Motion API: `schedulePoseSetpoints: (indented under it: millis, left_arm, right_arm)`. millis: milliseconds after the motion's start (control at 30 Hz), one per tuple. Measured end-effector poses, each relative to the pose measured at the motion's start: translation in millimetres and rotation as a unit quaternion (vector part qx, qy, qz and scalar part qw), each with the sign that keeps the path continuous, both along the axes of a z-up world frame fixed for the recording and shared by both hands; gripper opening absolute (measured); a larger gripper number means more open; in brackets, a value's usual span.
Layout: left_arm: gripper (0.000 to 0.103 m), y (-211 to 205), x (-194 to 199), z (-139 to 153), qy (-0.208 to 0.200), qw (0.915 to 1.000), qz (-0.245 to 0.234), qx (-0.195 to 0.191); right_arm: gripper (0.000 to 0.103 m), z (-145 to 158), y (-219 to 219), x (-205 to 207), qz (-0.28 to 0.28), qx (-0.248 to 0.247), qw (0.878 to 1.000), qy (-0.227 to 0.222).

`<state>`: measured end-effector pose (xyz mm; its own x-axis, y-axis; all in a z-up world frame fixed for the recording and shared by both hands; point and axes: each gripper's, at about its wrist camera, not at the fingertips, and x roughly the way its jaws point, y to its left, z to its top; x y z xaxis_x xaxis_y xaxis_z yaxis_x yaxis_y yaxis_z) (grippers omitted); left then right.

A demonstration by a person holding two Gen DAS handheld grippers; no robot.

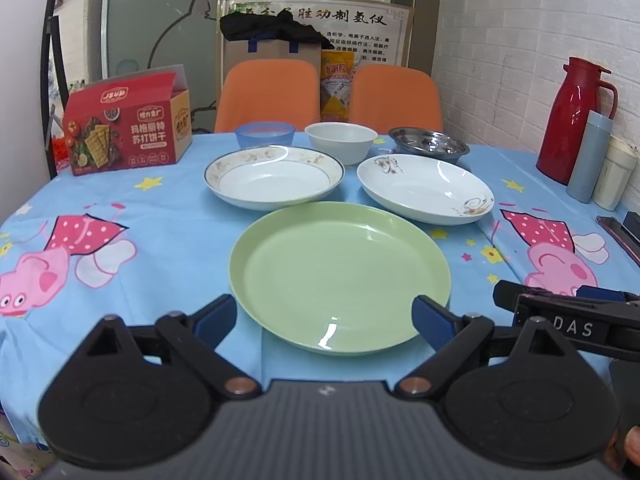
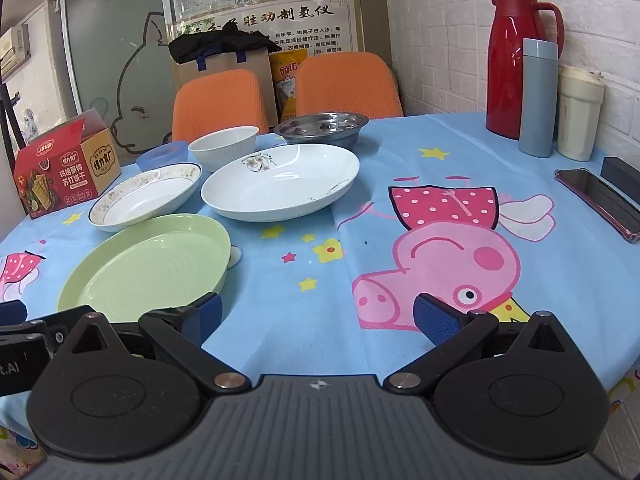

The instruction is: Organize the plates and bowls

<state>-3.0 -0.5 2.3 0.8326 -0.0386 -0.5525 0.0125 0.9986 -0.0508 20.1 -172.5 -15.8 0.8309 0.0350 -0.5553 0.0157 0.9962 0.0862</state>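
A green plate (image 1: 340,276) (image 2: 148,266) lies nearest on the blue tablecloth. Behind it lie a gold-rimmed white plate (image 1: 274,176) (image 2: 146,196) and a white flower-pattern plate (image 1: 426,188) (image 2: 280,184). Further back stand a blue bowl (image 1: 265,134) (image 2: 163,155), a white bowl (image 1: 341,142) (image 2: 223,147) and a steel bowl (image 1: 429,145) (image 2: 322,126). My left gripper (image 1: 324,322) is open and empty, its fingers on either side of the green plate's near rim. My right gripper (image 2: 318,318) is open and empty over the cloth, right of the green plate.
A red cracker box (image 1: 126,130) (image 2: 66,168) stands far left. A red thermos (image 2: 516,60), a grey flask (image 2: 538,98) and a cream cup (image 2: 578,114) stand by the right wall, with a phone (image 2: 600,200) nearer. Two orange chairs (image 1: 268,94) stand behind the table.
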Motion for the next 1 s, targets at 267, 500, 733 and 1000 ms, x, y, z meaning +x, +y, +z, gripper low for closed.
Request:
schedulePoseSetpoints:
  millis: [267, 500, 733, 1000]
  left_arm:
    - [0.093, 0, 1, 0, 0.000, 1.0000, -0.002, 0.001]
    - [0.093, 0, 1, 1, -0.006, 1.0000, -0.003, 0.001]
    - [0.093, 5, 1, 0, -0.005, 0.9998, -0.002, -0.018]
    - [0.093, 10, -4, 2, -0.011, 0.9997, 0.003, -0.020]
  right_arm:
    - [0.103, -1, 3, 2, 0.003, -0.002, 1.000, 0.002]
    - [0.103, -1, 5, 3, 0.004, -0.005, 1.000, 0.005]
    - [0.103, 6, 1, -1, -0.005, -0.008, 1.000, -0.008]
    - [0.103, 7, 4, -2, -0.002, -0.010, 1.000, -0.011]
